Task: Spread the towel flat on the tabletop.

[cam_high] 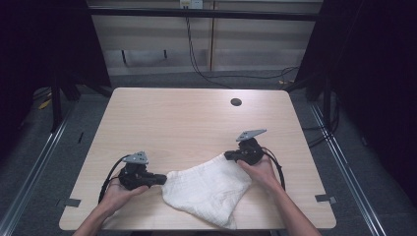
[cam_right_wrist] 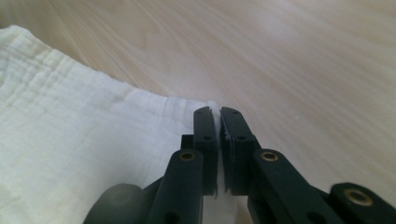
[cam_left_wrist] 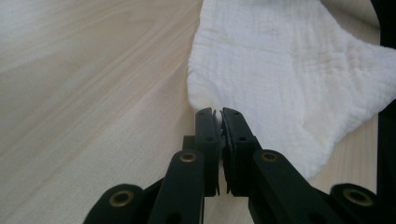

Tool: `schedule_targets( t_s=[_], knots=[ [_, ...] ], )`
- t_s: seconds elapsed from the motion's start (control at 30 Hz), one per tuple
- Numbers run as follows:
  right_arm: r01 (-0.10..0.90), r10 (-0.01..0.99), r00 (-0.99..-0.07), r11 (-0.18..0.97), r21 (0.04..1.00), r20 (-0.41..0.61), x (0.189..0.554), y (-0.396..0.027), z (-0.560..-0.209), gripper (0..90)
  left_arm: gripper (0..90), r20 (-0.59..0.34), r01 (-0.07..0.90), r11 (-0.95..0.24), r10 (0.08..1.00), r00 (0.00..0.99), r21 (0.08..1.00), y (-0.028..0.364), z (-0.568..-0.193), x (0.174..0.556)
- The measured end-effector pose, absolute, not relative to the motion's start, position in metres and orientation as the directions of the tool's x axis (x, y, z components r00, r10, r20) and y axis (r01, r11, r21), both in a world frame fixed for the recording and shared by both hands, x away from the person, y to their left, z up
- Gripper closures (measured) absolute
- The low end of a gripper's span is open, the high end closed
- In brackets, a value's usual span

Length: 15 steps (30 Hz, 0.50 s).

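A white cloth [cam_high: 209, 189] lies crumpled on the near middle of the pale wooden table [cam_high: 187, 123], spread roughly as a triangle with one corner at the left, one at the far right and a loose tail reaching toward the near edge. Its weave shows fine ribbed lines in the left gripper view [cam_left_wrist: 289, 79] and in the right gripper view [cam_right_wrist: 70, 154].

The left gripper [cam_high: 161, 180] is closed on the left corner of the cloth; in its own view [cam_left_wrist: 218, 114] the two black jaws stand almost together with a thin edge of white fabric pinched between them. The left hand [cam_high: 118, 193] holds it low on the table, near the left edge.

The right gripper [cam_high: 229, 156] is clamped on the far right corner of the cloth; its own view [cam_right_wrist: 215, 112] shows the jaws nearly touching, with a sliver of fabric caught in the gap. The right hand [cam_high: 260, 172] wraps the gripper's body from the near side, and a black cable loops beside it.

Farther off, a round dark hole [cam_high: 236, 102] sits in the table near its far right. Beyond the table, cables [cam_high: 206, 73] trail across the grey floor.
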State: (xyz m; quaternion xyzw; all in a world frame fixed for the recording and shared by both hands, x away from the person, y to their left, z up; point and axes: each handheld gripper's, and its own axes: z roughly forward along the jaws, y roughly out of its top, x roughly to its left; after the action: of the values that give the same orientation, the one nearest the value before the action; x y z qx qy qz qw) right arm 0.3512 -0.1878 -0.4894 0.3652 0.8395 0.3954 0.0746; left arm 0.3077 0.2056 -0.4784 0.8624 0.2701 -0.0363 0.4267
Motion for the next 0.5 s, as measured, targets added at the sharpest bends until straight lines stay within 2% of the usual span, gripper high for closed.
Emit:
schedule_targets(
  t_s=[0.5],
  knots=[
    [0.485, 0.675, -0.714, 0.281, 0.828, 0.188, 0.340, -0.219, -0.433, 86.1, 86.3, -0.256, 0.447, -0.409, 0.441, 0.860, 0.796, 0.211, -0.441, 0.327]
  ],
)
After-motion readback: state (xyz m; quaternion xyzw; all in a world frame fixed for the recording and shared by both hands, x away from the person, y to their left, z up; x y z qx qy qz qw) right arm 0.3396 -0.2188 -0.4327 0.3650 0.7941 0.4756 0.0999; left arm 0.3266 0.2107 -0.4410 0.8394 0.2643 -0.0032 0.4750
